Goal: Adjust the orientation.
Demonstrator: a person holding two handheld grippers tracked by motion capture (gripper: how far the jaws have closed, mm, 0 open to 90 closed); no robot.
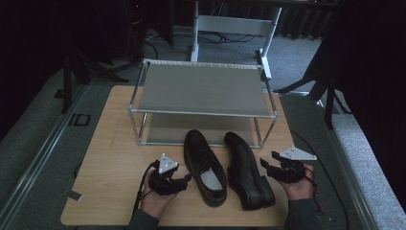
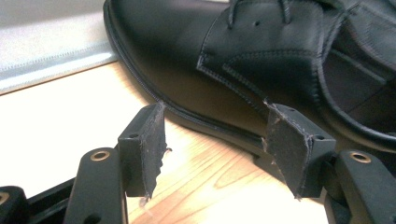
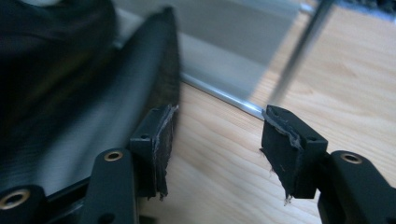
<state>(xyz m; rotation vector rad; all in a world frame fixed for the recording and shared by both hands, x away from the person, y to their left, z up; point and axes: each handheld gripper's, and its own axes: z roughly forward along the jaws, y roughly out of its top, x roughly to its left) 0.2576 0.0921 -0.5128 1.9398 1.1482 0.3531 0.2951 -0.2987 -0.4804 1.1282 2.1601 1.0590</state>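
Your 2 grippers, left gripper (image 1: 187, 178) and right gripper (image 1: 266, 161), hang with jaws apart and empty beside 2 black dress shoes, left shoe (image 1: 205, 165) and right shoe (image 1: 247, 169), toes aimed at the shoe rack (image 1: 203, 113) ahead.

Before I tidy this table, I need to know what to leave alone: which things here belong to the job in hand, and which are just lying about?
In the job:
left shoe
right shoe
left gripper
right gripper

Just there:
shoe rack, likely where the shoes go
tape scrap
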